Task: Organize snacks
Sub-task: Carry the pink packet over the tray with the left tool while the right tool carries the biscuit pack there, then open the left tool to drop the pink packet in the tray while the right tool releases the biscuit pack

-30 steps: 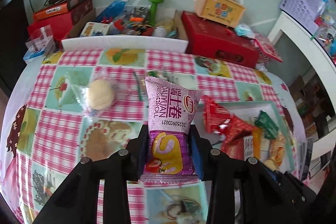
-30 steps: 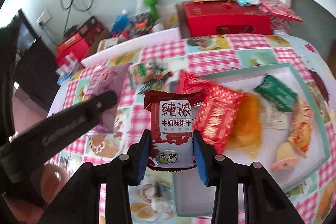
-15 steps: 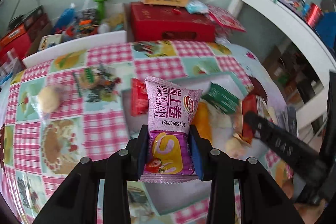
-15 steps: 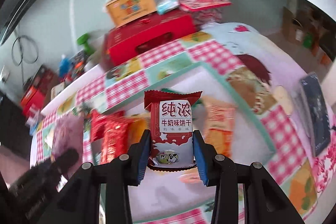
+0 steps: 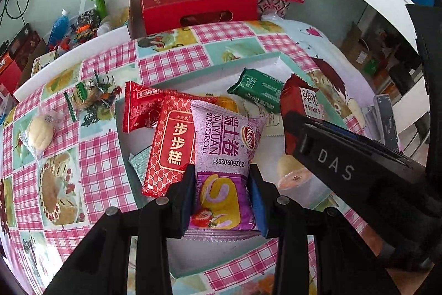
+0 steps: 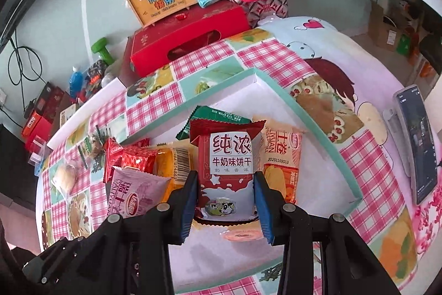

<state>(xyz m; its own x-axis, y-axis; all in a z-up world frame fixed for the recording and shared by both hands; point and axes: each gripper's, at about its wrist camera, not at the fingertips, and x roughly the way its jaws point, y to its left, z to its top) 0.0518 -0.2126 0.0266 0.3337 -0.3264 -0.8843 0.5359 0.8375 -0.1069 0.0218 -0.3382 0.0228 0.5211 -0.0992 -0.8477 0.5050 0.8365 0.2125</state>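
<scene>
Holding two packs over the tray (image 5: 250, 59), one per gripper. Left gripper (image 5: 221, 198) is clamped narrow on the purple roll pack (image 5: 225, 156), pads on both side edges near the bottom seal, so the pack stands up in front of the lens. Right gripper (image 6: 226, 196) is closed the same way on the red biscuit pack (image 6: 230, 170).

Both point steeply down at the tray interior. My read: the grip is low and edge-on so each pack can drop flat once the jaws let go. Neither pack is resting on anything yet.

Tray is a shallow white box with a teal rim on the checked tablecloth (image 5: 99, 156). Already inside: a red cake pack (image 5: 171, 148), a green pack (image 5: 258, 90), an orange pack (image 6: 281, 170), more red ones. White floor near the front of the tray looks like the free spot.

Still outside, on the cloth left of the tray: a wrapped bun (image 5: 40, 133) and a green-edged clear pack (image 5: 91, 98). Task looks partly done.

Readable text:
- purple pack: "DALIYUAN SWISS ROLL", code "2025090302 1"
- biscuit pack: "纯浓", "牛奶味饼干"
- cake pack: "步步糕"
- orange pack: "20251103G13"
- yellow case (image 6: 160, 0) behind the table: "儿童节快乐"
- right gripper body, seen from the left wrist: "DAS"

Phone (image 6: 417, 143) lies at the right table edge, well apart from the tray.
</scene>
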